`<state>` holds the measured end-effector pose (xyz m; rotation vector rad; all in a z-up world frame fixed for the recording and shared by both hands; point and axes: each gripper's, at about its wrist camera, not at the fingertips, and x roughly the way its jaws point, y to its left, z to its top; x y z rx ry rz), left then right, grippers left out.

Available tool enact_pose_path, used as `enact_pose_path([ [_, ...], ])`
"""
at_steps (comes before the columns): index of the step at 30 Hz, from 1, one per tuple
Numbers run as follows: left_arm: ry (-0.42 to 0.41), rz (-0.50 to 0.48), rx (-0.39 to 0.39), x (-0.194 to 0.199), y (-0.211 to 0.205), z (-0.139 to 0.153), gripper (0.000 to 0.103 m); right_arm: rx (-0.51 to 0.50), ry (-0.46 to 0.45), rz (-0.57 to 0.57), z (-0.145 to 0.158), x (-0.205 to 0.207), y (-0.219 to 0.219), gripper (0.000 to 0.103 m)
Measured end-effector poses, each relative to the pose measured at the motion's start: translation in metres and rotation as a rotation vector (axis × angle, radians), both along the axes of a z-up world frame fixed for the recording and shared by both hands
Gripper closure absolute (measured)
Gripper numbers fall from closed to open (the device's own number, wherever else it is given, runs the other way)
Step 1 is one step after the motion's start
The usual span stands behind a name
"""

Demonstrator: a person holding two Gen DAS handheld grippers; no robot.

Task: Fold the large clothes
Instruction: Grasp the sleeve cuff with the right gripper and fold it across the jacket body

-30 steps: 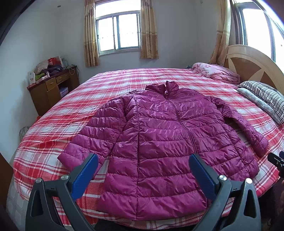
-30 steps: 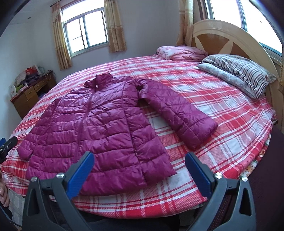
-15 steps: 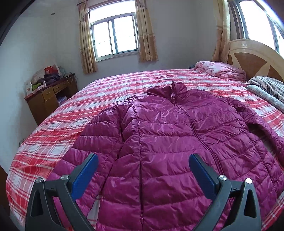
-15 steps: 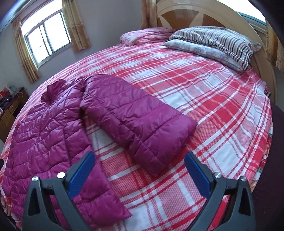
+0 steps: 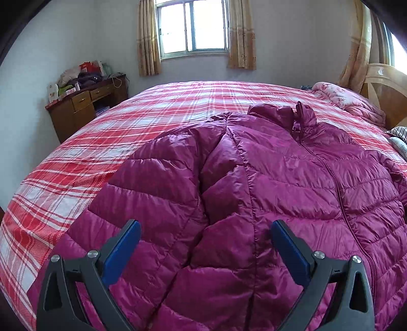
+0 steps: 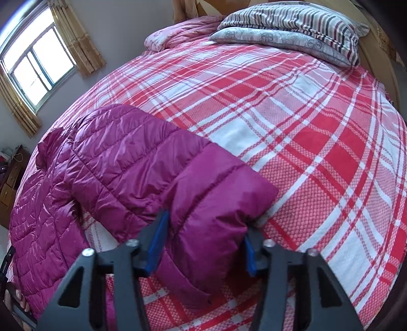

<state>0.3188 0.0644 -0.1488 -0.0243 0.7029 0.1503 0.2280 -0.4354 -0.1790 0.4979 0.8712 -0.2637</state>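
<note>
Magenta jacket sleeve (image 6: 203,193) in right gripper (image 6: 203,244); left gripper (image 5: 204,244) wide, empty.

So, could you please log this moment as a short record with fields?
garment: magenta puffer jacket, spread face up, zipped
surface: bed with red plaid sheet
left gripper: open, over the jacket's sleeve-body seam, holding nothing
right gripper: closing around the sleeve cuff; firm grip not confirmed
bedding: striped pillow, pink quilt
fold progress: none yet

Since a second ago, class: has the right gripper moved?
Yes. The right gripper has moved forward and down to the jacket's sleeve cuff, toward the striped pillow, which now looms larger.
</note>
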Motion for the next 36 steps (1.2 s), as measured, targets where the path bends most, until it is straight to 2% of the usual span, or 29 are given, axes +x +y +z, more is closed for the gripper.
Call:
enact_pose_path([
  [1, 0.006, -0.002, -0.005, 0.001, -0.001, -0.002, 0.001, -0.01, -0.008, 0.007, 0.002, 0.001, 0.0, 0.071],
  [4, 0.01, -0.012, 0.005, 0.0, -0.004, -0.004, 0.001, -0.05, -0.019, 0.003, 0.011, 0.003, -0.005, 0.085],
  [12, -0.023, 0.023, -0.021, 0.0, 0.014, 0.011, 0.001, -0.219, -0.05, -0.074, 0.052, 0.023, -0.034, 0.089],
  [16, -0.023, 0.039, -0.033, 0.001, 0.022, 0.012, 0.001, -0.321, -0.119, -0.082, 0.088, 0.033, -0.026, 0.09],
  [22, -0.012, 0.035, -0.038, 0.001, 0.023, 0.009, 0.001, -0.498, -0.295, -0.008, 0.15, 0.047, 0.032, 0.09],
  [26, -0.01, 0.03, -0.039, 0.0, 0.024, 0.007, 0.001, -0.603, -0.397, 0.097, 0.176, 0.055, 0.088, 0.091],
  [31, -0.008, 0.03, -0.04, -0.003, 0.027, 0.008, 0.001, -0.666, -0.473, 0.231, 0.186, 0.062, 0.145, 0.091],
  [36, -0.009, 0.057, -0.055, -0.006, 0.036, 0.009, 0.001, -0.701, -0.51, 0.363, 0.18, 0.067, 0.192, 0.091],
])
